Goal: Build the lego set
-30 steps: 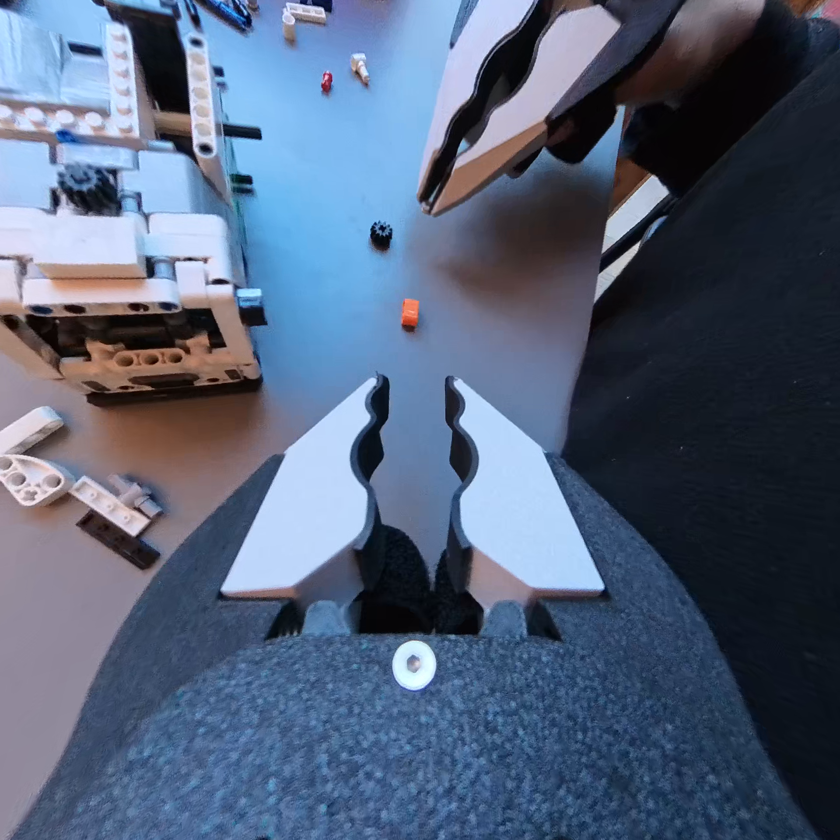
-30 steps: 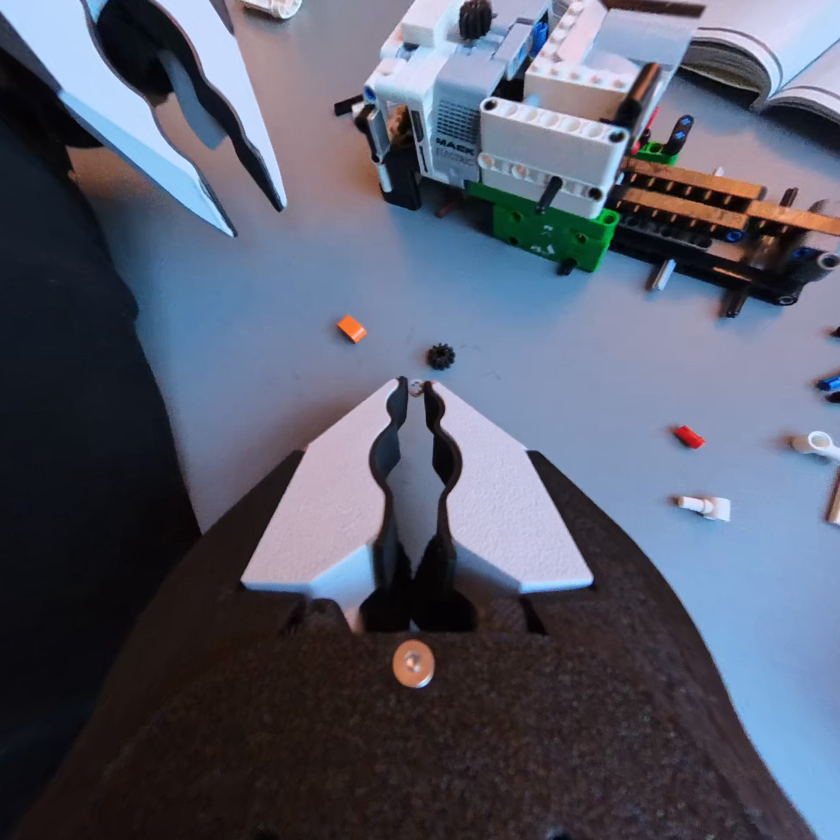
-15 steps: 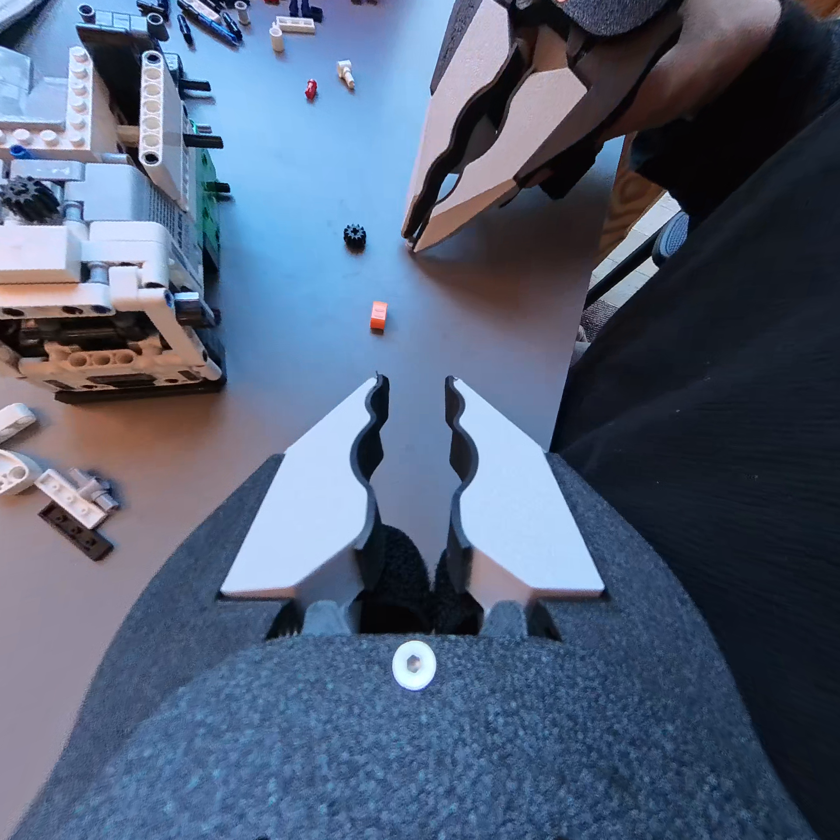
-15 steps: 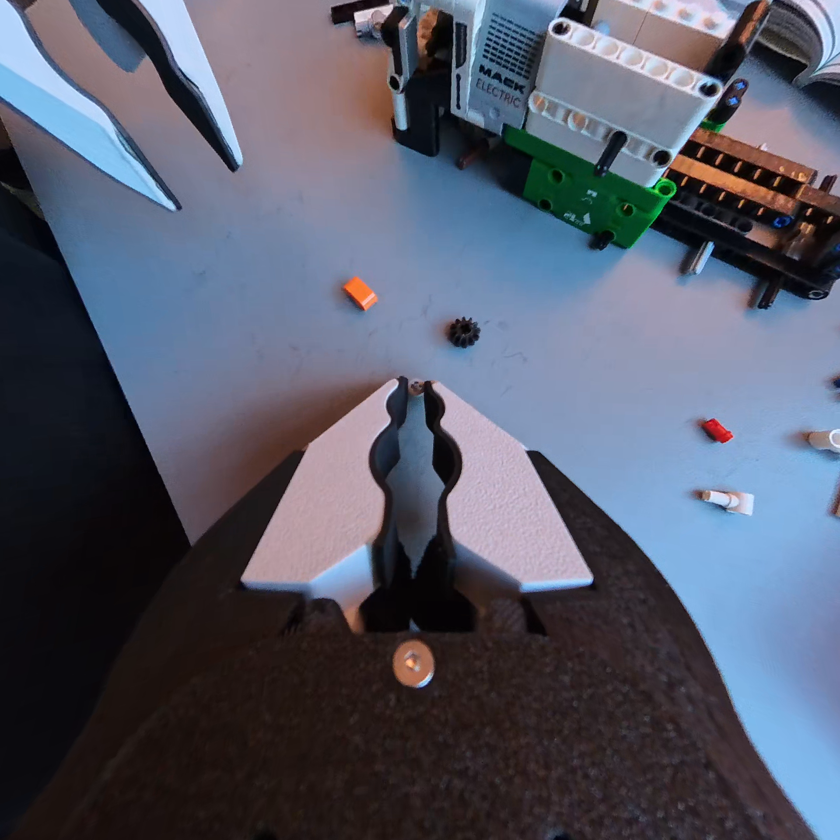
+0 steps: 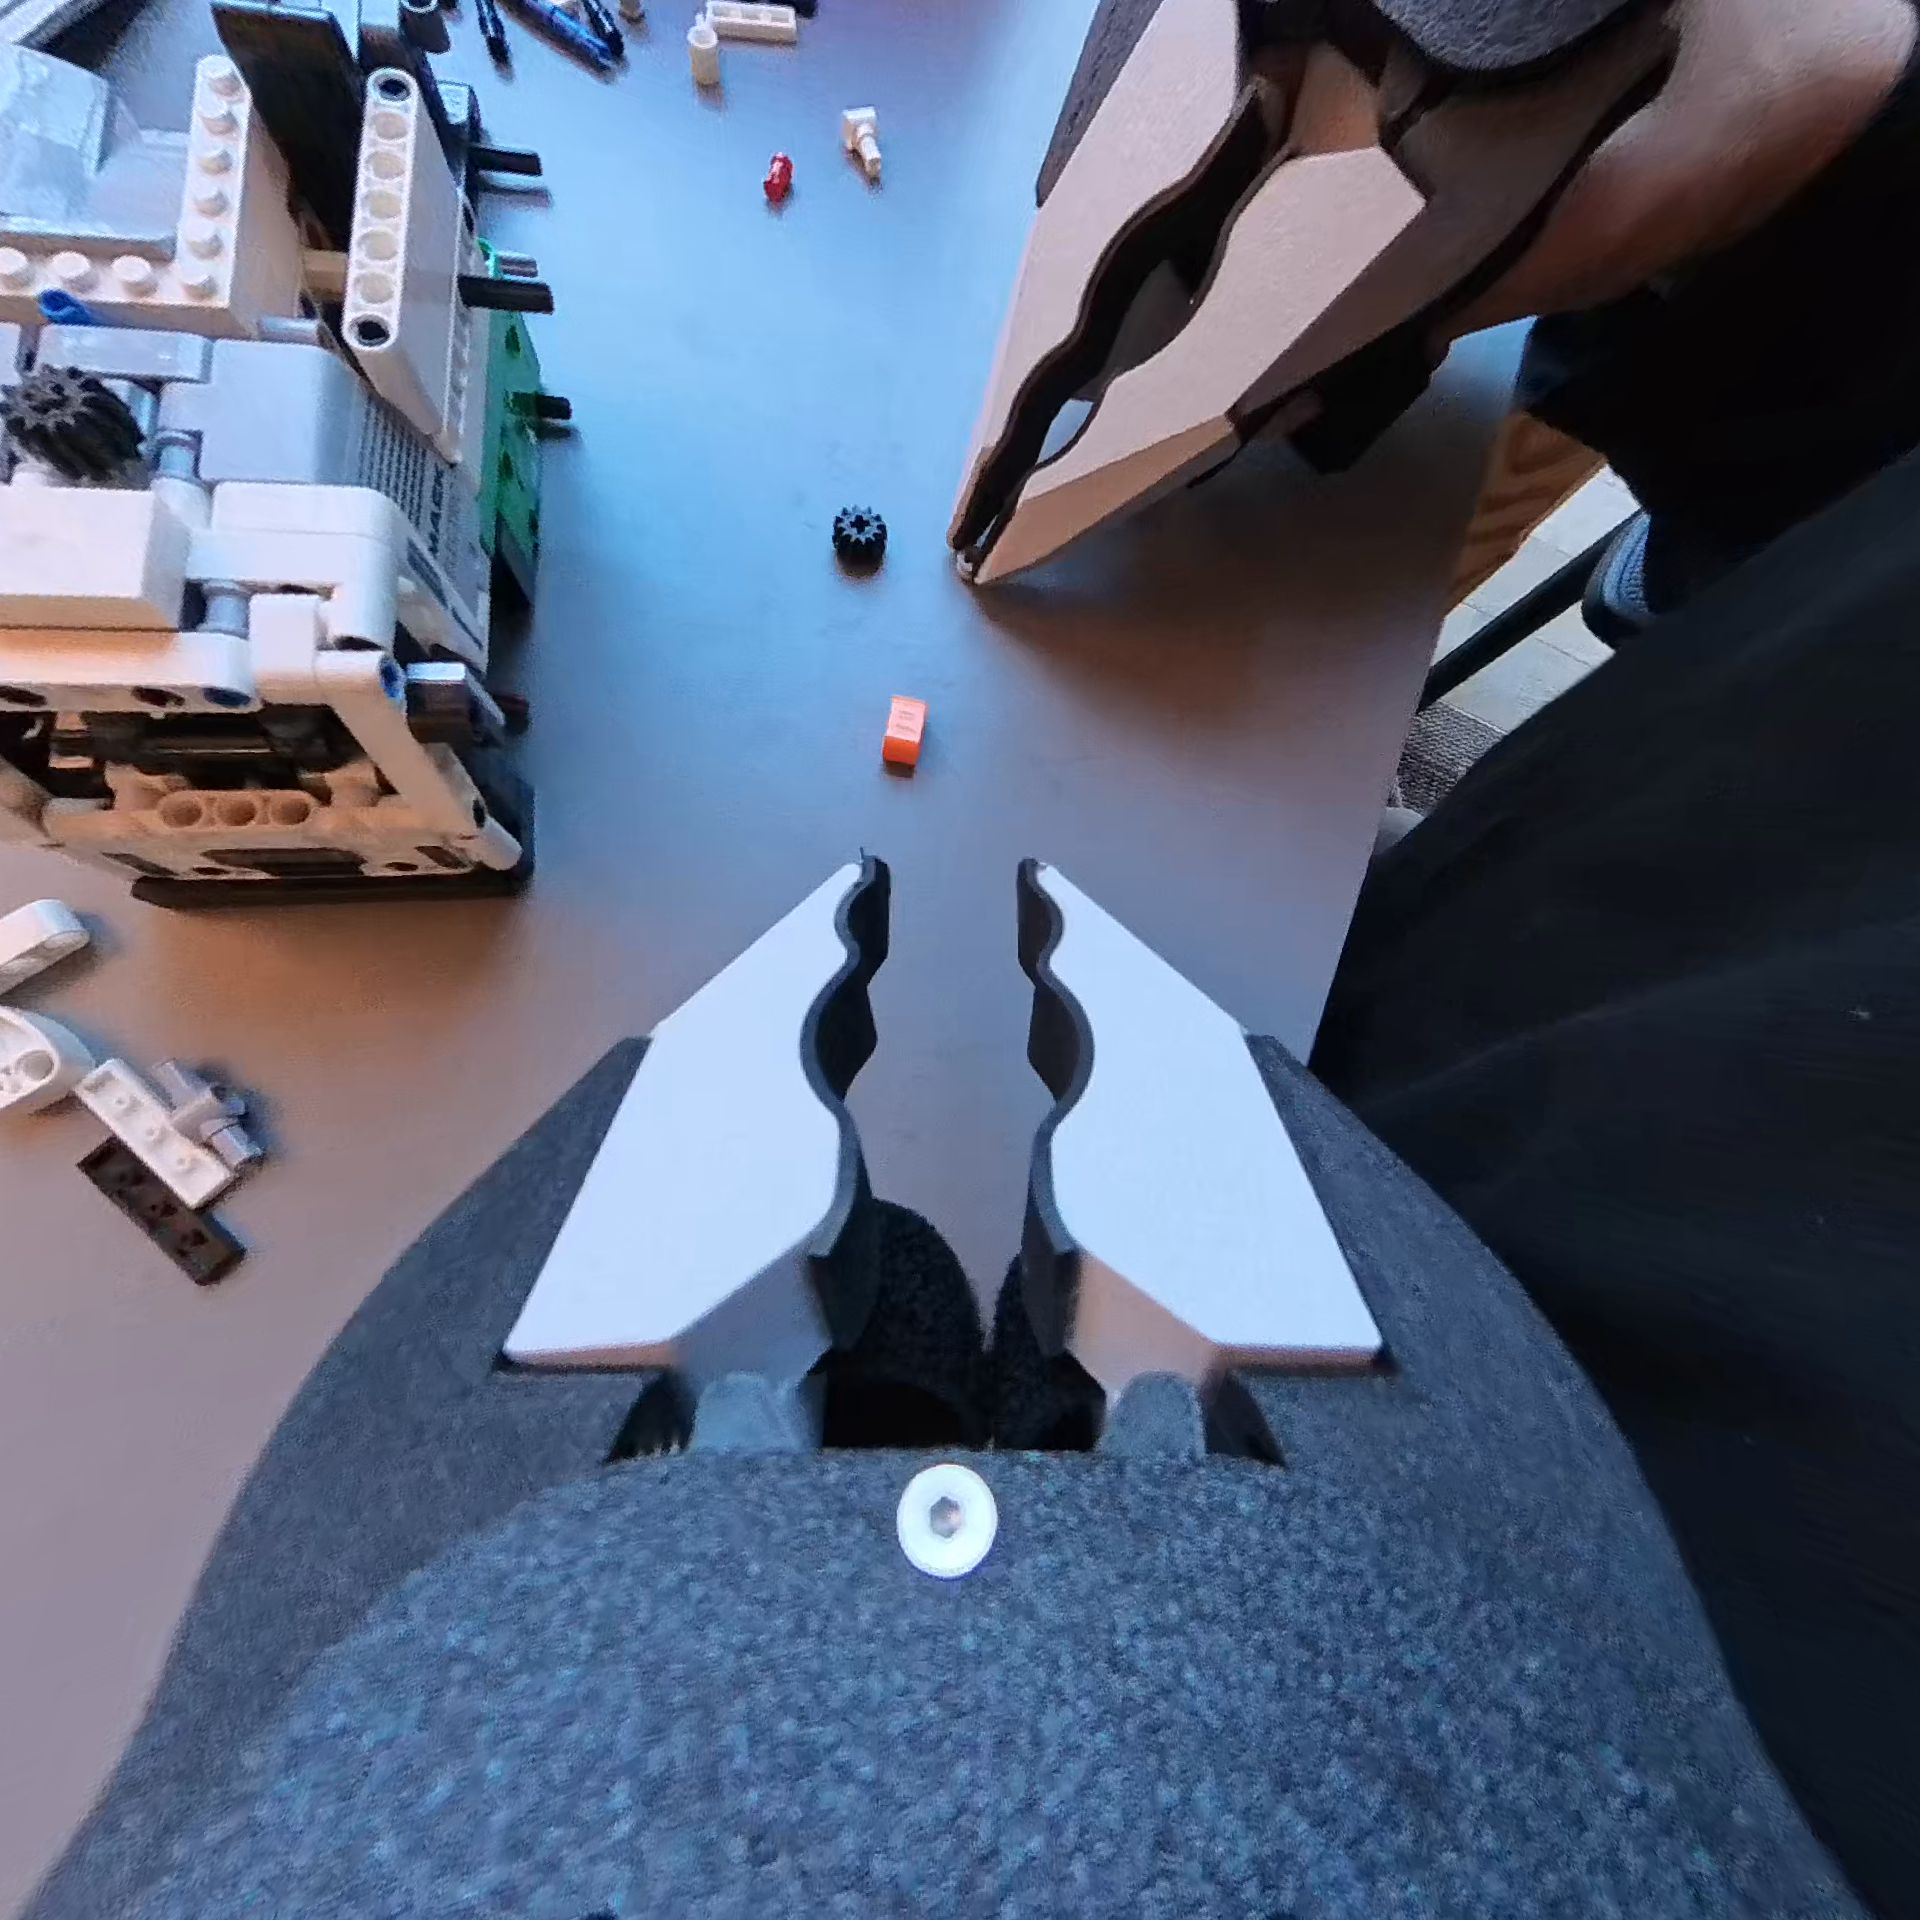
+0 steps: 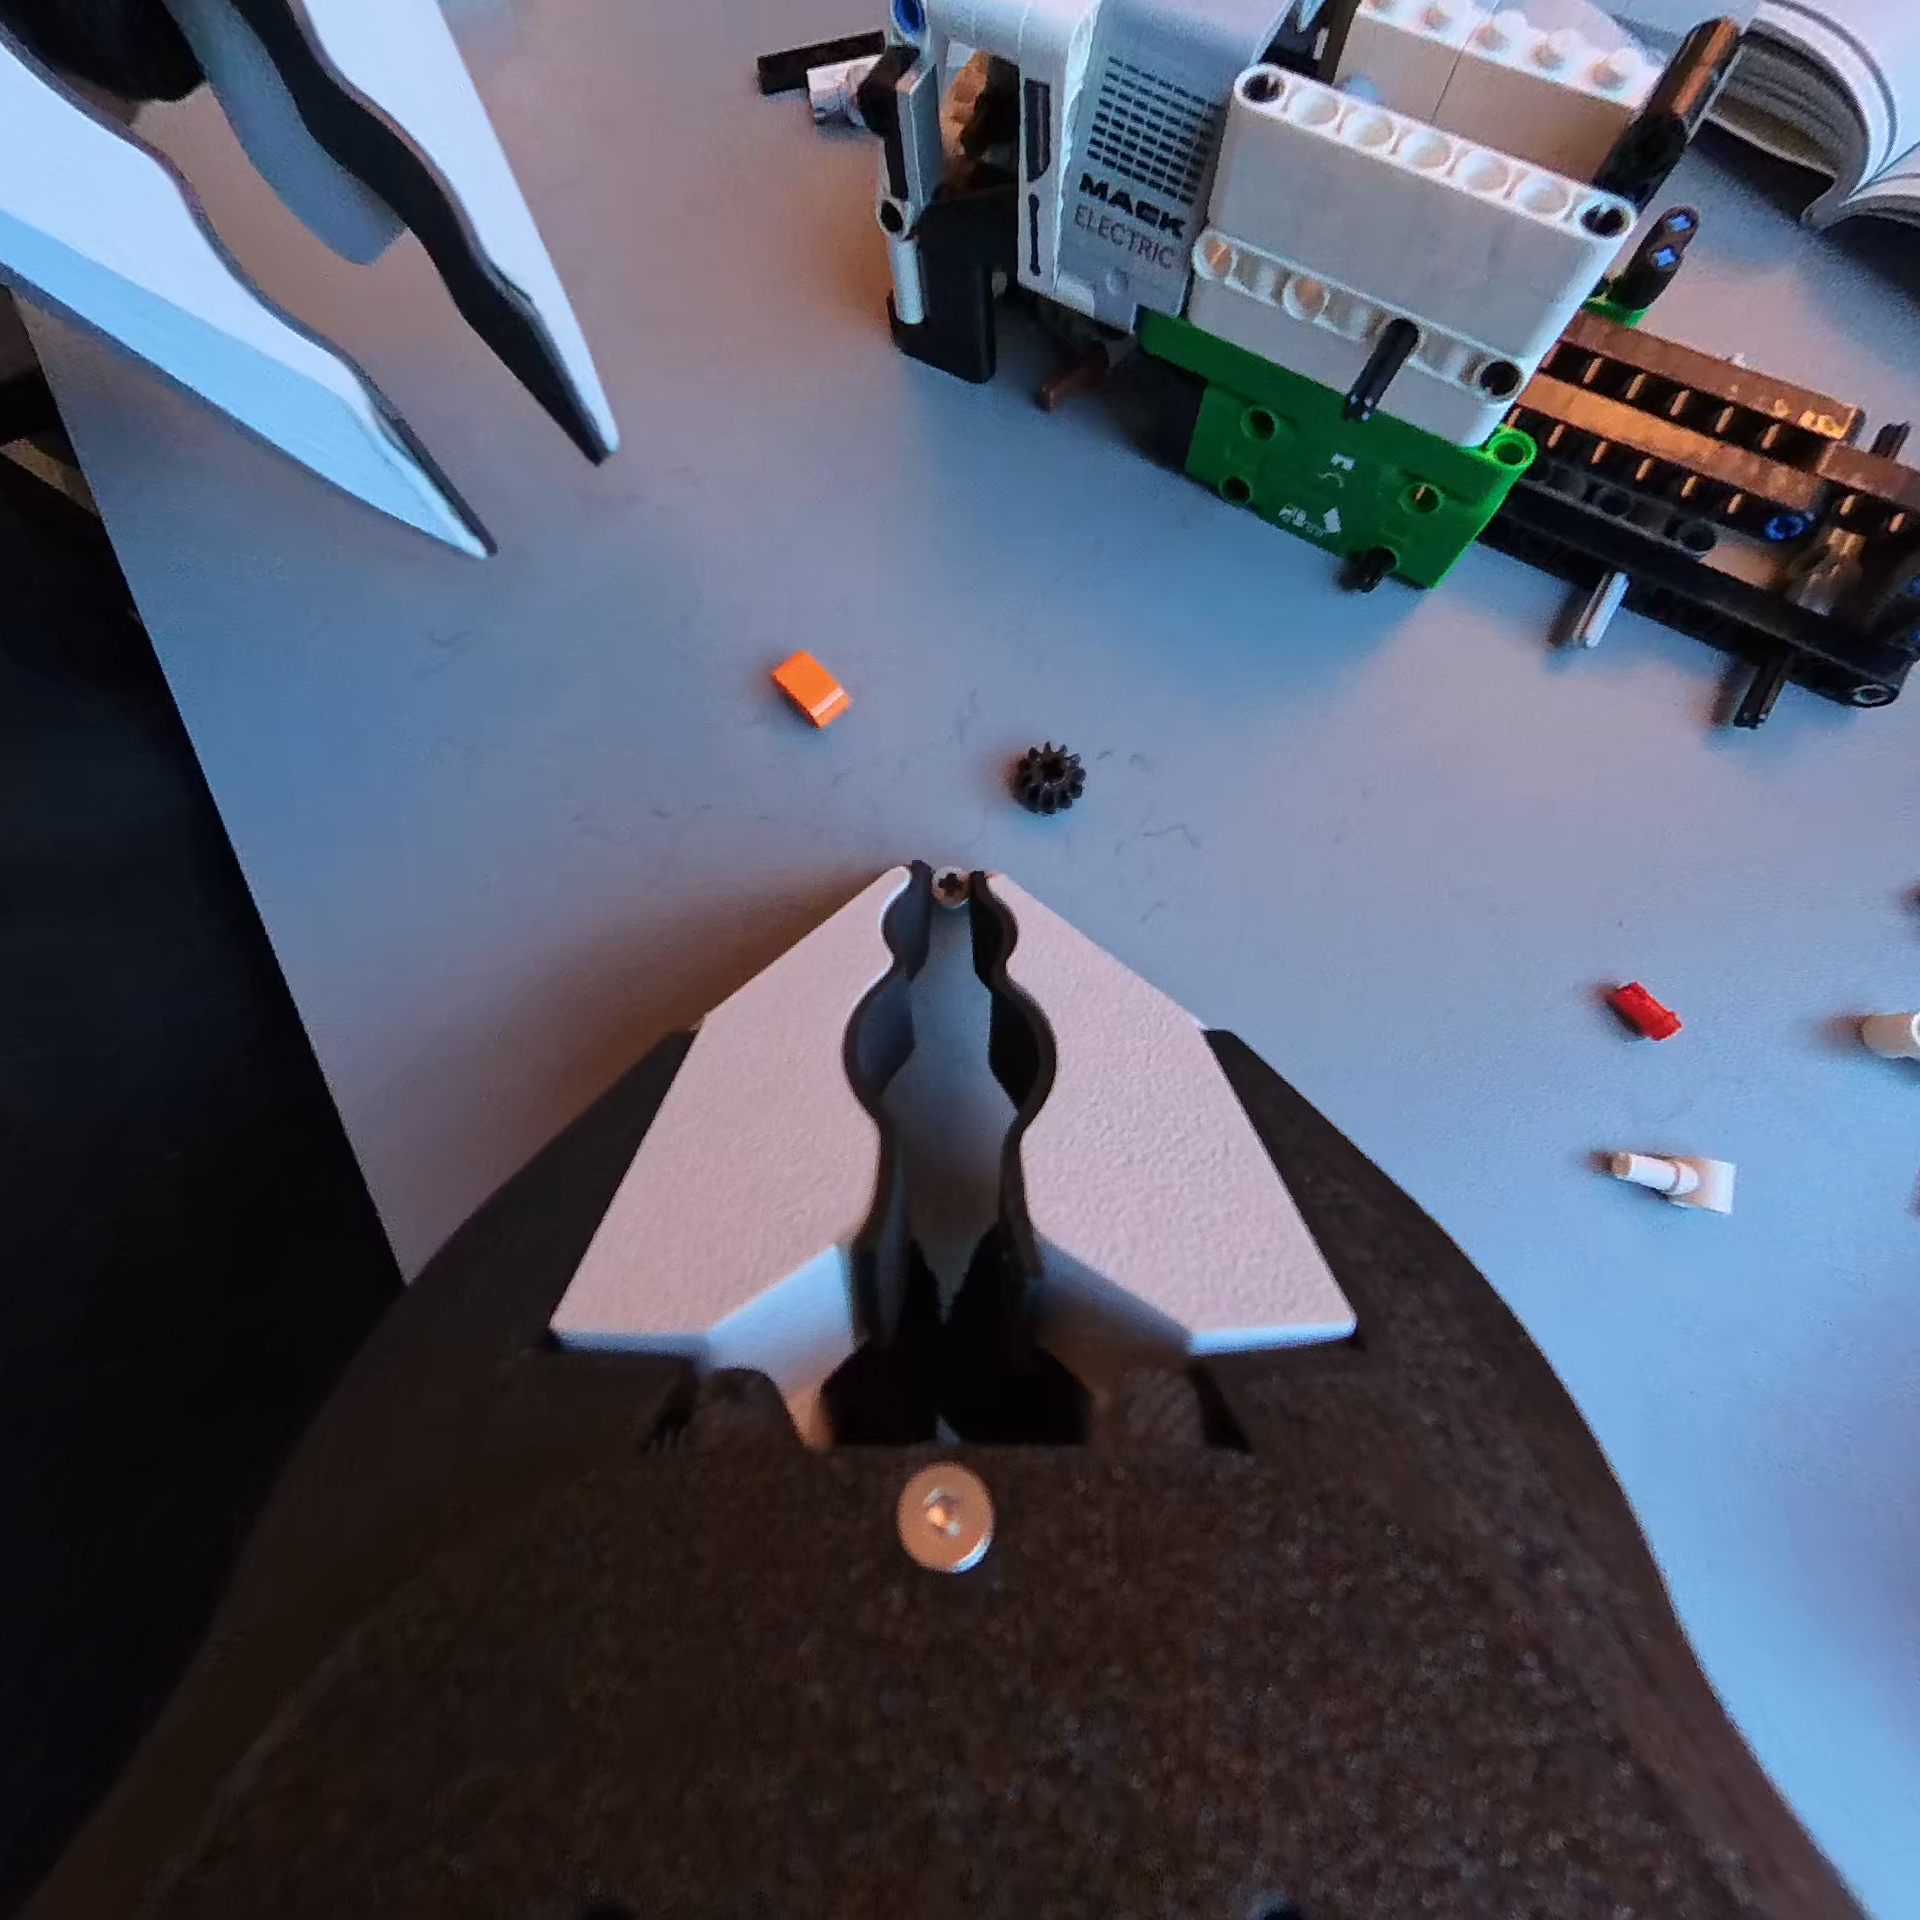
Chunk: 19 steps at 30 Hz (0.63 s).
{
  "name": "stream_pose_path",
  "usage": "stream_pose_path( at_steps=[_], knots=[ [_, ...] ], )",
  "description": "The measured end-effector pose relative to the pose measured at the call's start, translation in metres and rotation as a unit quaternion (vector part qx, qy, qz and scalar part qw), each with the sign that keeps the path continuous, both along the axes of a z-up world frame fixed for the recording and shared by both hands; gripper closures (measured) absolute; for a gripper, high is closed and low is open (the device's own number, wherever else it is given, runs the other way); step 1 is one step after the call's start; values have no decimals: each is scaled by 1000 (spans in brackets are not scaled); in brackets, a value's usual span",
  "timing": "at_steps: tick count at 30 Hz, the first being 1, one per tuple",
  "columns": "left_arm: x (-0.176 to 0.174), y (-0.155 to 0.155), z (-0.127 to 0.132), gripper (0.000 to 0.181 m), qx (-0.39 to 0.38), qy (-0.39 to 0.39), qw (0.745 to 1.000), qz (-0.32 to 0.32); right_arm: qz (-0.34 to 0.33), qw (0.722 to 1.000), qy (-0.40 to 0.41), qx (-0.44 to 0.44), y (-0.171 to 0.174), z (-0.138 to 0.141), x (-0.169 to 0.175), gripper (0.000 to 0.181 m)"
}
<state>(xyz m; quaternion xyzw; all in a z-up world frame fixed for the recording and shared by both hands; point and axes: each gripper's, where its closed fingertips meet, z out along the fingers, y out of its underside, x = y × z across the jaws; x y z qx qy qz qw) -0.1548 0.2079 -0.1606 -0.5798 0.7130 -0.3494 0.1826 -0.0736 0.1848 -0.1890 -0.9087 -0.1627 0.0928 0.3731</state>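
The part-built white, green and black lego truck (image 5: pixel 260 520) stands on the grey table and also shows in the right wrist view (image 6: pixel 1299 291). A small black gear (image 5: pixel 858 535) (image 6: pixel 1047 779) and a small orange tile (image 5: pixel 905 732) (image 6: pixel 811 687) lie loose in front of it. My right gripper (image 6: pixel 950 883) is shut on a tiny pale pin-like piece (image 6: pixel 950 886) at its tips. In the left wrist view its tips (image 5: pixel 968 556) are down at the table, just right of the gear. My left gripper (image 5: pixel 951 883) is open and empty, short of the orange tile. It shows at upper left in the right wrist view (image 6: pixel 542 499).
A red piece (image 6: pixel 1645 1011) and a white pin connector (image 6: pixel 1673 1179) lie to the right. White beams and a black plate (image 5: pixel 156 1143) lie left of my left gripper. An open booklet (image 6: pixel 1849 125) sits behind the truck. The table edge (image 5: pixel 1382 831) borders a person's dark clothing. My right fingertips sit around 10 cm from my left ones. It is some 4 cm from my right tips to the small orange tile (image 6: pixel 811 687). Seen from the left wrist view (image 5: pixel 906 717) as well.
My right gripper, still shut on the tiny piece, has come down and forward until its tips are beside the black gear. My left gripper has stayed open and only shifted a little.
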Motion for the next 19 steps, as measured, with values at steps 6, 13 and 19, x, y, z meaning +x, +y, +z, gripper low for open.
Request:
stream_pose_path(
  at_steps=[6,13,19],
  knots=[
    [3,-5,-7,159,9,-4,1000,2,-9,1000,0,25,3,0,1,175],
    [24,2,-6,162,69,-39,997,-5,-66,991,91,72,-3,22,19,168],
    [32,2,-5,162,56,-49,997,-15,-107,932,281,205,-17,75,30,166]
  ],
)
